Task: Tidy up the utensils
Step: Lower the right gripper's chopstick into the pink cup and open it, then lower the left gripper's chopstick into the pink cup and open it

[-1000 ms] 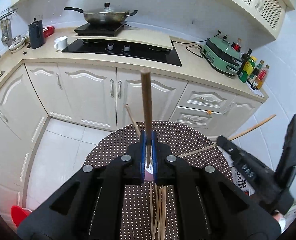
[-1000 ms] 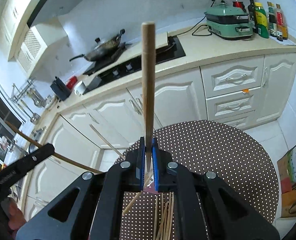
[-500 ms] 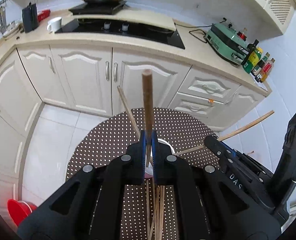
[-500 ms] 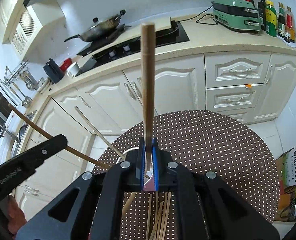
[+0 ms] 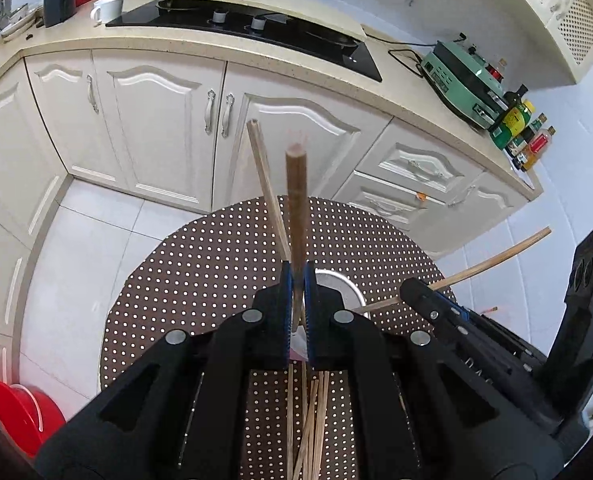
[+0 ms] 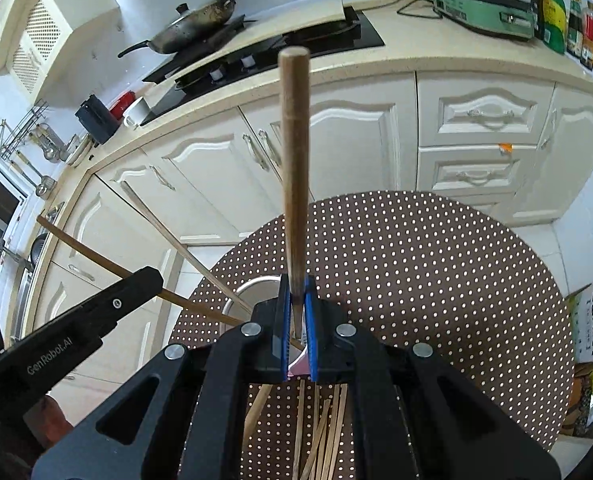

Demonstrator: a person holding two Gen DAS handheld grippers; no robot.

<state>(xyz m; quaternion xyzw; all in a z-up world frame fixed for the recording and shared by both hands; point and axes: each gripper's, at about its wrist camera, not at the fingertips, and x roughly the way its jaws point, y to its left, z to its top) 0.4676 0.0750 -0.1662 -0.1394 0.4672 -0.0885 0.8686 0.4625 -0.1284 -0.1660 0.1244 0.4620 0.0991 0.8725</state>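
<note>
Brown white-dotted table, red basin, cream cabinets.

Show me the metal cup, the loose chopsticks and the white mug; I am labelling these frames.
metal cup [image 5: 346,286]: left wrist view, on its rim right of the fingers.
loose chopsticks [image 6: 328,424]: right wrist view, middle of the pile on the dotted table.
white mug [image 5: 110,8]: left wrist view, on its side wall, on the counter.

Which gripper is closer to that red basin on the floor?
Left. The red basin sits below and left of the left gripper; the right gripper is off on the opposite side.
</note>
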